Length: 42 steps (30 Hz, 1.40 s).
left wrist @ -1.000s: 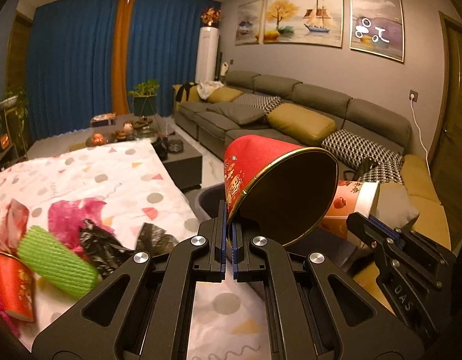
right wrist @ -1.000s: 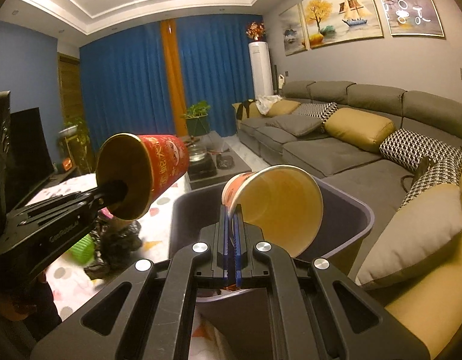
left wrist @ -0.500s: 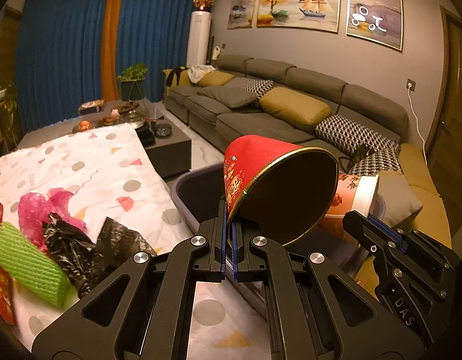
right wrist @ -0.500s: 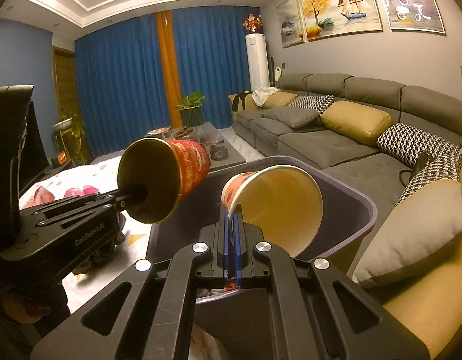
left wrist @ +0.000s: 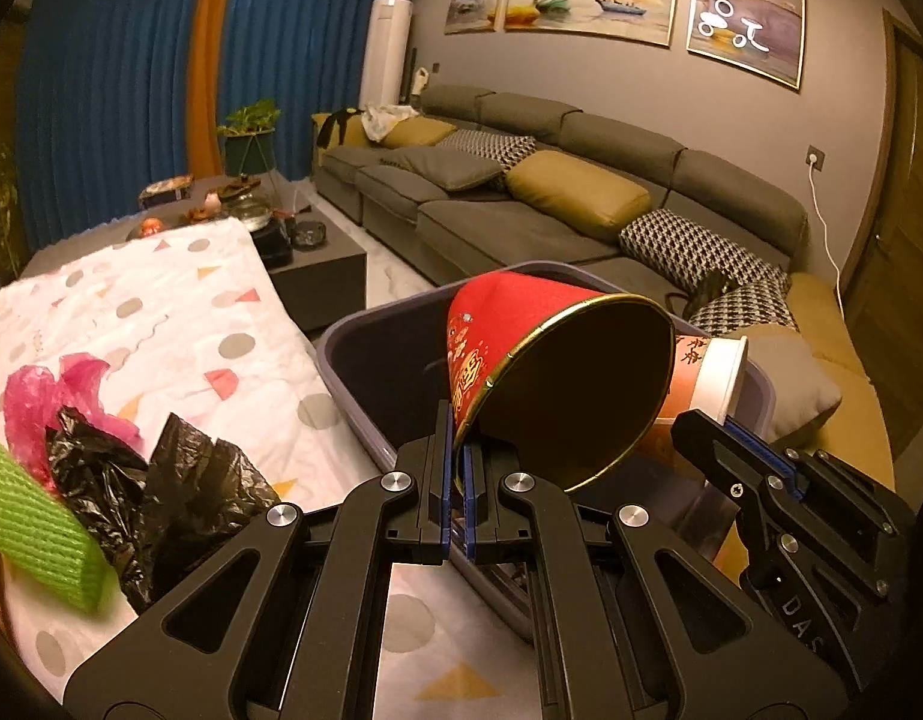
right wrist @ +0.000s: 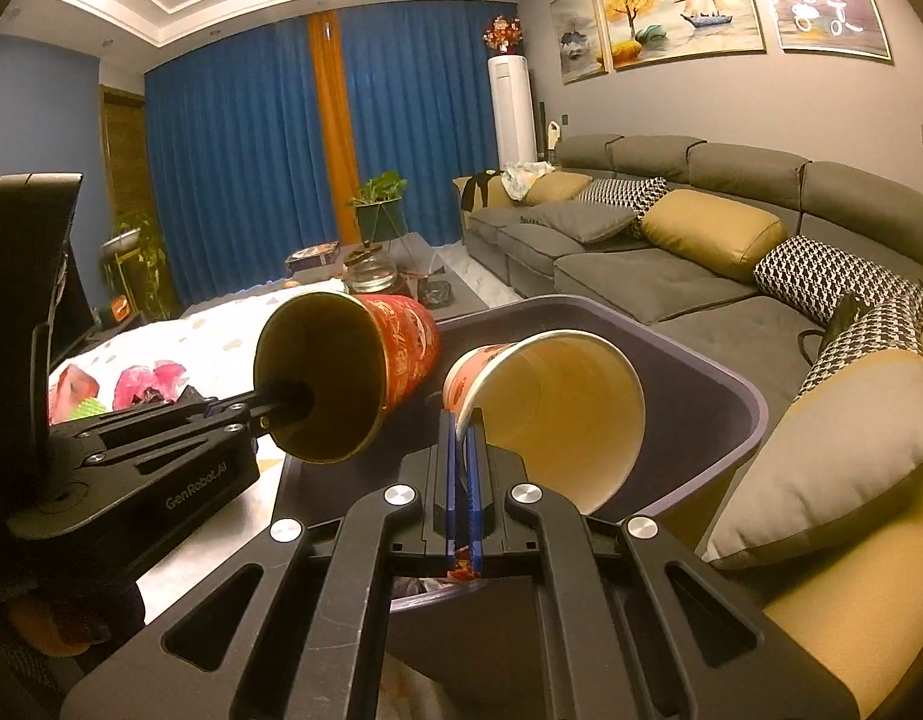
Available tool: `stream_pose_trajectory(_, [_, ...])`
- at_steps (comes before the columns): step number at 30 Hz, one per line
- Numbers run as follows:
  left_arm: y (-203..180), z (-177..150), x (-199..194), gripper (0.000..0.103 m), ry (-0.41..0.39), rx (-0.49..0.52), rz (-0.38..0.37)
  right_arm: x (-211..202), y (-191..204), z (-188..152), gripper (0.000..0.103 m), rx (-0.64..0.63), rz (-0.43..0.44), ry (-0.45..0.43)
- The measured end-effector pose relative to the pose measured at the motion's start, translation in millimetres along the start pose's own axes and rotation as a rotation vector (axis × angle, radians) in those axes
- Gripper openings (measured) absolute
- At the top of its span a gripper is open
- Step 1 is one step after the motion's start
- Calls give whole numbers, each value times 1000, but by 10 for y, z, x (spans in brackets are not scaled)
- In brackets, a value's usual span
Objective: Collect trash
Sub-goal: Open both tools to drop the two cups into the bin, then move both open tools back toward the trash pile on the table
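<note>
On my far left, the table [left wrist: 179,324] under its spotted white cloth carries the loose trash: a green ribbed roll [left wrist: 35,534] at the edge of view, a pink plastic bag [left wrist: 53,396] behind it, and a crumpled black plastic bag [left wrist: 161,492] lying against both.

Next comes my left hand-held gripper [left wrist: 456,468], clenched on the rim of a red paper cup [left wrist: 521,360]. The cup lies tipped on its side, its gold-lined mouth facing the camera. In the right wrist view I see the same red cup [right wrist: 365,372] hanging over the near left corner of the bin.

The grey plastic bin [left wrist: 365,324] stands just beside the table, between it and the sofa [left wrist: 581,198]. Its rim [right wrist: 689,354] is open, and I can make out a little trash low inside it.

To the right, my right hand-held gripper [right wrist: 461,456] is clamped on the rim of a white paper cup [right wrist: 557,414] with red print, also tipped sideways, mouth towards me, held over the bin's opening. From the left wrist camera that white cup [left wrist: 710,375] sits just behind the red one.
</note>
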<state>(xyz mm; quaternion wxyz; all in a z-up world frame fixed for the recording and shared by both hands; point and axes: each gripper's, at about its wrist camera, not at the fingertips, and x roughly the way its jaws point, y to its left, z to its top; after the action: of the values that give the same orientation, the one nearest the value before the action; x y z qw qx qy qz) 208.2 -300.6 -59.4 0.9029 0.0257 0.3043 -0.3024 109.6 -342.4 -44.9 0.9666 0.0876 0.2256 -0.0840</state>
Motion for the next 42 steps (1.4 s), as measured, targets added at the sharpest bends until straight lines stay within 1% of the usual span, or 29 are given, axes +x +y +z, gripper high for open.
stream_pose_trajectory(10, [35,-30,4,3,5,-5,-19,46,-49,-6,4,12,0,7])
stream_pose_trajectory(12, [47,-31,-10,5,7,-9,-25,45,-54,-13,4,14,1,7])
stream_pose_trajectory(17, [115,-36,-60,28,2,-31,-31,51,-61,-29,5,17,-8,6])
stream_pose_trajectory(19, [142,-43,-97,49,-11,-38,-19,50,-68,-39,8,22,-11,4])
stream_pose_trajectory(20, [156,-46,-124,53,-23,-40,-12,41,-74,-38,12,25,-12,0])
stream_pose_trajectory(21, [172,-50,-156,61,-36,-43,-4,36,-82,-37,19,27,-12,-4])
stream_pose_trajectory(22, [203,-59,-205,68,-50,-48,14,23,-88,-38,24,29,-15,-10])
stream_pose_trajectory(23, [225,-63,-238,70,-57,-52,28,8,-89,-38,30,30,-18,-15])
stream_pose_trajectory(25, [278,-70,-324,77,-74,-61,58,-32,-82,-34,32,31,-21,-24])
stream_pose_trajectory(26, [301,-78,-371,79,-83,-64,72,-52,-79,-38,35,31,-22,-28])
stream_pose_trajectory(27, [326,-89,-422,82,-93,-66,87,-77,-75,-35,43,31,-24,-35])
stream_pose_trajectory(30, [415,-144,-634,86,-132,-69,165,-204,-29,-45,61,28,-37,-75])
stream_pose_trajectory(32, [470,-182,-765,89,-154,-72,195,-296,21,-57,67,27,-51,-99])
stream_pose_trajectory(36, [645,-298,-1072,91,-184,-108,281,-421,132,-91,76,30,-41,-122])
stream_pose_trajectory(39, [803,-406,-1296,91,-192,-141,327,-498,290,-131,77,8,-18,-121])
stream_pose_trajectory(42, [909,-506,-1499,92,-204,-153,377,-569,414,-145,79,-12,3,-127])
